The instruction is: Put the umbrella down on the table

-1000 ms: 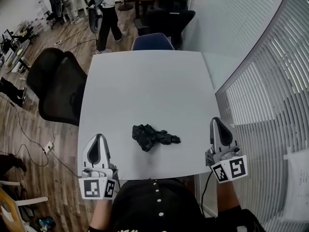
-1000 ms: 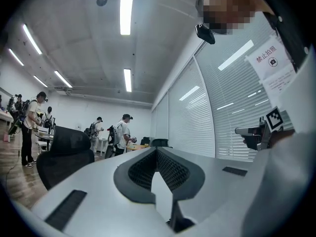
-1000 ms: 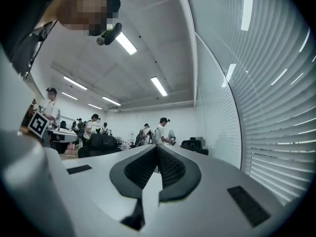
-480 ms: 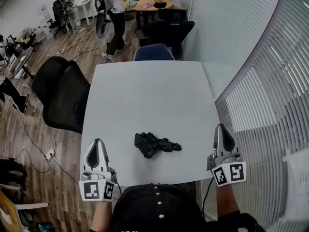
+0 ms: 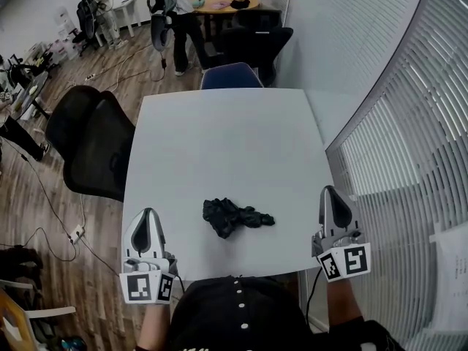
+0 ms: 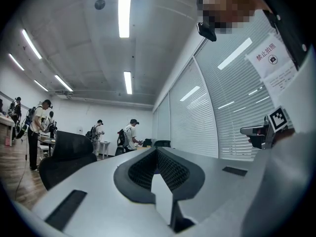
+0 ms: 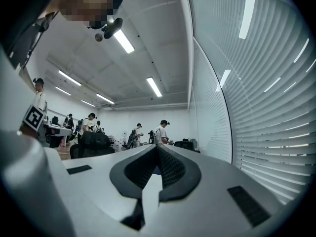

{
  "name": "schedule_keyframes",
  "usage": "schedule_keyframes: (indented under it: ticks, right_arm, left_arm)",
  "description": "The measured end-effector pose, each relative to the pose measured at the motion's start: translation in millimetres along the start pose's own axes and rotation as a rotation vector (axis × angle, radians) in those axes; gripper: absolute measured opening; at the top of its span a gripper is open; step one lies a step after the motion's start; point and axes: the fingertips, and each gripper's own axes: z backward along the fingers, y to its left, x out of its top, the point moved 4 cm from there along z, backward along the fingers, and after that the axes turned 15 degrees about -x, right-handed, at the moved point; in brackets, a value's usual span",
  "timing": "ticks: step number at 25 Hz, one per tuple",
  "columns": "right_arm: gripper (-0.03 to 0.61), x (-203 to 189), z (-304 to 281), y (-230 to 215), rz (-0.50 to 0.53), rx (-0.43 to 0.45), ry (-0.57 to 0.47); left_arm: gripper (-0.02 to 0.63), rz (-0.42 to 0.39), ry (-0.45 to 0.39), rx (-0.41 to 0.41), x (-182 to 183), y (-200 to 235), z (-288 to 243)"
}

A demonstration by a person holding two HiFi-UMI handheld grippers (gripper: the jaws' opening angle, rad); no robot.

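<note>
A small black umbrella (image 5: pixel 235 216), folded and crumpled, lies on the white table (image 5: pixel 219 137) close to its near edge. Nothing touches it. My left gripper (image 5: pixel 149 214) hangs off the table's near left corner, well left of the umbrella, shut and holding nothing. My right gripper (image 5: pixel 330 191) is just beyond the table's right edge, also shut and holding nothing. In the left gripper view the jaws of the left gripper (image 6: pixel 157 152) meet along one line, level over the tabletop. The right gripper view shows the right gripper (image 7: pixel 158 149) in the same state.
Two black office chairs (image 5: pixel 91 145) stand at the table's left and a blue chair (image 5: pixel 232 75) at its far edge. Window blinds (image 5: pixel 409 123) run along the right. People (image 5: pixel 179 13) stand by a round table at the back. A cable (image 5: pixel 51 203) trails on the wooden floor.
Both grippers and the umbrella have kept their places. A person at the back of the room has walked to the right, toward the round table.
</note>
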Motion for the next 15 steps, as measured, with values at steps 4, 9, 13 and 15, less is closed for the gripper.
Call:
schedule_keyframes:
  ticks: [4, 9, 13, 15]
  right_arm:
    - [0.029, -4, -2, 0, 0.006, 0.008, 0.01]
    - [0.029, -7, -3, 1, 0.009, 0.017, 0.014]
    - [0.029, -10, -5, 2, 0.008, 0.02, 0.016]
    - [0.029, -11, -5, 2, 0.008, 0.02, 0.019]
  left_arm:
    - [0.017, 0.0, 0.001, -0.001, -1, -2, -2]
    - [0.017, 0.0, 0.008, 0.002, -3, -2, -3]
    - [0.017, 0.002, 0.007, 0.001, -5, -3, -4]
    - [0.017, 0.002, 0.006, -0.002, -6, -4, -5]
